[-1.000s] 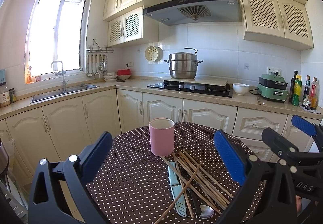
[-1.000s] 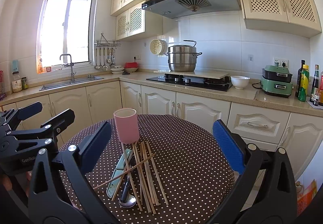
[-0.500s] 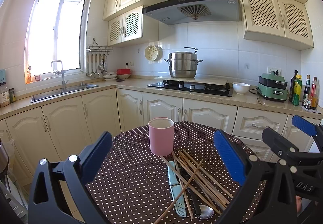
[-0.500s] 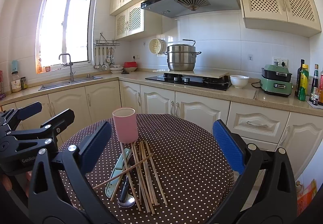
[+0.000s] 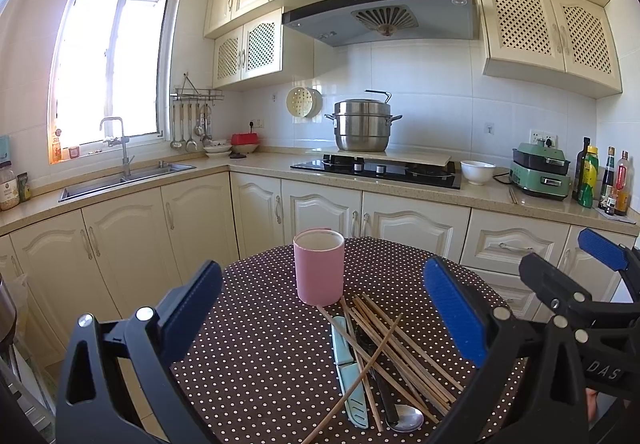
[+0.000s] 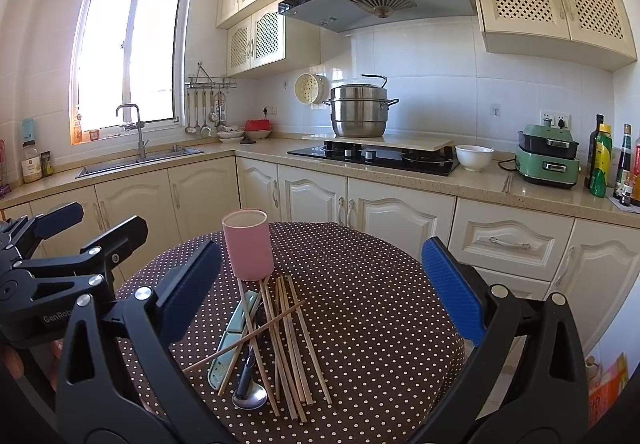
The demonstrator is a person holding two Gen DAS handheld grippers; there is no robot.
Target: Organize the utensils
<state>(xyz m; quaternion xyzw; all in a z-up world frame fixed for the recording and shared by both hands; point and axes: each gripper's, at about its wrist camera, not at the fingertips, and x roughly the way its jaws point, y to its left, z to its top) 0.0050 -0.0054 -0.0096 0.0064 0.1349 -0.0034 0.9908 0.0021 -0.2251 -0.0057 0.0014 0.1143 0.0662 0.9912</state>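
We held both the left gripper and right gripper wide, empty. The chopsticks lay heaped beside the upright pink cup, presumably their holder.

Steel steamer pot on the hob, range hood above. White bowl beside green cooker. Bottles far right. Sink under window.

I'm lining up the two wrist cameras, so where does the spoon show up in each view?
Left wrist: spoon at bottom centre-right, bowl nearest the camera.
Right wrist: spoon at bottom centre-left, under the chopsticks.
Shared landmark: pink cup beyond the pile.
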